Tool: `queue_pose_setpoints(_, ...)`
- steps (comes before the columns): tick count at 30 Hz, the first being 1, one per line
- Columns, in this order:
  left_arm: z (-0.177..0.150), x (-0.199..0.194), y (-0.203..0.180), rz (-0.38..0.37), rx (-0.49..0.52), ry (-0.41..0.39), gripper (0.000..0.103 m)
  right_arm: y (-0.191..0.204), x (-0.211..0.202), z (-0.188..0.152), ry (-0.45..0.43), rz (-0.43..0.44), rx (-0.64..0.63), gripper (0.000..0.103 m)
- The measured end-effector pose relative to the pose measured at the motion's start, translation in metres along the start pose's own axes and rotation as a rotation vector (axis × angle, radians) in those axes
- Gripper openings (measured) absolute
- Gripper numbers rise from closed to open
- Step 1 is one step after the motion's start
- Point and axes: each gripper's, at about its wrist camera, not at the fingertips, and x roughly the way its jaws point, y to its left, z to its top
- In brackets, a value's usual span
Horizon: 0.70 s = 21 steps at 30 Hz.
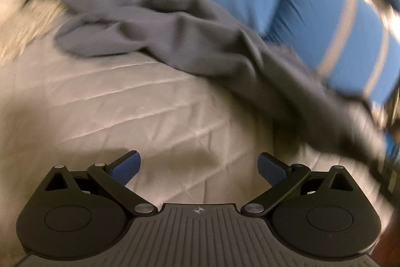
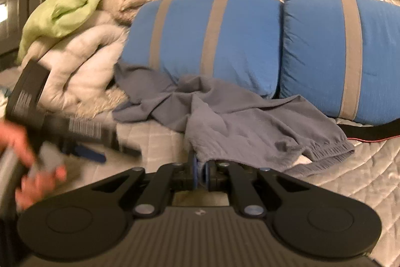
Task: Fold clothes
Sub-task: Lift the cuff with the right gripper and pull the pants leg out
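Observation:
A grey garment (image 2: 240, 121) with an elastic cuff lies crumpled on the quilted bed, its far part against the blue pillows. My right gripper (image 2: 201, 168) is shut on the garment's near edge, cloth pinched between its blue pads. In the left wrist view the same grey garment (image 1: 200, 41) runs from the upper left down to the right edge, blurred by motion. My left gripper (image 1: 198, 167) is open above the bare quilt, with nothing between its fingers, a little short of the cloth. It also shows as a blurred black body (image 2: 50, 116) held by a hand at the left.
Two blue pillows (image 2: 250, 41) with grey stripes lie across the back of the bed. A heap of white, beige and green bedding (image 2: 82, 24) sits at the back left. A black strap (image 2: 370, 131) lies at the right. The pale quilt (image 1: 112, 116) spreads below.

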Motion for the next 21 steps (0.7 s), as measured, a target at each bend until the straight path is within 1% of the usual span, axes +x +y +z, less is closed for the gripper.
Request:
queue_pose_setpoints(3,0.014,-0.007,0.02,-0.024,-0.151,0.007,0.102,0.005,-0.01,-0.005,0.028,0.022,-0.046,0.006)
queue_pose_setpoints(6,0.025,-0.011,0.031,-0.042,-0.213,0.012,0.102,0.006,-0.017,-0.01,0.06,0.024,-0.067,0.006)
queue_pose_setpoints(10,0.03,-0.017,0.032,-0.047,-0.224,-0.008,0.102,0.006,-0.025,-0.017,0.109,0.019,-0.08,0.005)
queue_pose_setpoints(15,0.029,-0.018,0.028,-0.049,-0.191,-0.012,0.102,-0.001,-0.03,-0.027,0.185,-0.005,-0.045,0.005)
queue_pose_setpoints(18,0.028,-0.017,0.026,-0.05,-0.176,-0.01,0.102,-0.004,-0.033,-0.03,0.202,-0.014,0.01,0.007)
queue_pose_setpoints(19,0.028,-0.017,0.025,-0.051,-0.171,-0.009,0.102,-0.006,-0.034,-0.031,0.207,-0.016,0.029,0.014)
queue_pose_setpoints(21,0.028,-0.017,0.024,-0.051,-0.161,-0.007,0.102,-0.008,-0.035,-0.033,0.218,-0.022,0.065,0.035)
